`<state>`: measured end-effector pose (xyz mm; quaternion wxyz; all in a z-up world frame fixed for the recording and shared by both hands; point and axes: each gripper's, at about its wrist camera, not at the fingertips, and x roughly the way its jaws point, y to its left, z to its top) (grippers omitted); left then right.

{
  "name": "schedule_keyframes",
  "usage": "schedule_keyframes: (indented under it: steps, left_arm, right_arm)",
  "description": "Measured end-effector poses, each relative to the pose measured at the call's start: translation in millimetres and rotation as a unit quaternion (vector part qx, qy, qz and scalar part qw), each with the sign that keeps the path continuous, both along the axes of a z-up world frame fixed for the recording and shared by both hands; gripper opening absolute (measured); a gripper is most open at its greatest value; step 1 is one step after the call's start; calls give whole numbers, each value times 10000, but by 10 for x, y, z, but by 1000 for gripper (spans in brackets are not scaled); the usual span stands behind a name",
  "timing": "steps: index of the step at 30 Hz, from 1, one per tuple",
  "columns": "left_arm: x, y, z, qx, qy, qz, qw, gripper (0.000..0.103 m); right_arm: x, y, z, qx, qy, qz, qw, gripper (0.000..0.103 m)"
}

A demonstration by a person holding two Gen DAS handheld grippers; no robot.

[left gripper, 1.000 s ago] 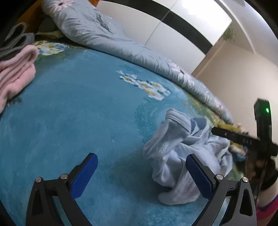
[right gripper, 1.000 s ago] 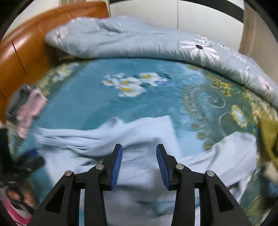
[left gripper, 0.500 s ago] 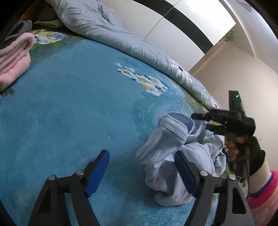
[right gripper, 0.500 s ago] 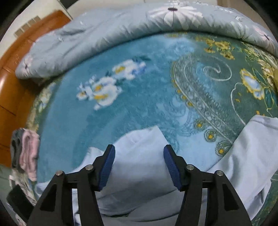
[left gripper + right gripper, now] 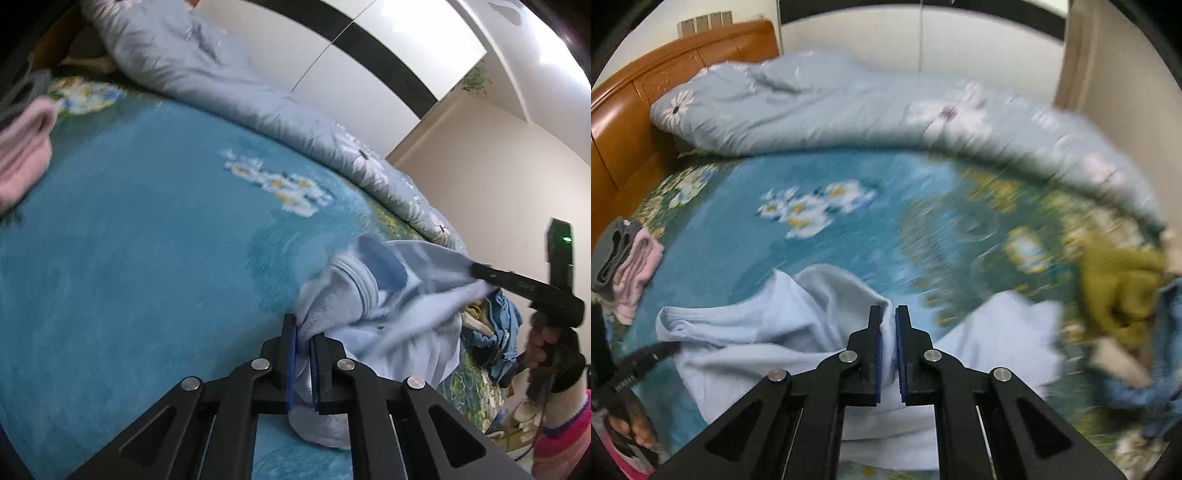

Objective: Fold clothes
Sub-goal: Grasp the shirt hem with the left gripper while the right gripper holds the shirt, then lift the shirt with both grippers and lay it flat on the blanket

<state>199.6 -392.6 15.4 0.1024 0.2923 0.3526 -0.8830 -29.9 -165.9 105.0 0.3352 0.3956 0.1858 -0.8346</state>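
A crumpled light blue garment (image 5: 388,314) lies on the teal flowered bedspread (image 5: 129,258). My left gripper (image 5: 302,334) is shut on a bunched edge of it near its cuff. In the right wrist view the same garment (image 5: 768,332) spreads across the lower frame, and my right gripper (image 5: 887,325) is shut on a raised fold of it. The right gripper also shows in the left wrist view (image 5: 480,271), pinching the far side of the cloth.
A folded pink garment (image 5: 637,273) with a grey one (image 5: 613,251) lies at the left by the wooden headboard (image 5: 635,110). A rolled grey-blue duvet (image 5: 868,107) runs along the back. An olive garment (image 5: 1119,288) and a blue one (image 5: 1156,369) lie at the right.
Both grippers have closed on the light blue garment; they were open before. The left gripper has moved in onto the cloth, and the garment is pulled up between the two.
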Motion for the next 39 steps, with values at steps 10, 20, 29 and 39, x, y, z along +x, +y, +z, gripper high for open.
schedule_keyframes:
  steps: [10,20,29,39]
  left_arm:
    - [-94,-2,1373,-1519,645,139,9862,6]
    - [672,330,3028,-3284,1552,565,9300,6]
    - [1360,688,3619,-4304,1624,830,8840,6]
    - [-458,-177,2458,-4081,-232,508,9112,6]
  right_arm:
    - [399,499,1134,-478,1766,-457,9821,6]
    - [1223,1112,2330,-1513,3188,-599,9337,6]
    - [1836,1379,2681,-1986,3557,-74,9132,6]
    - [653,568,1790,-829,2719,-263,9584,6]
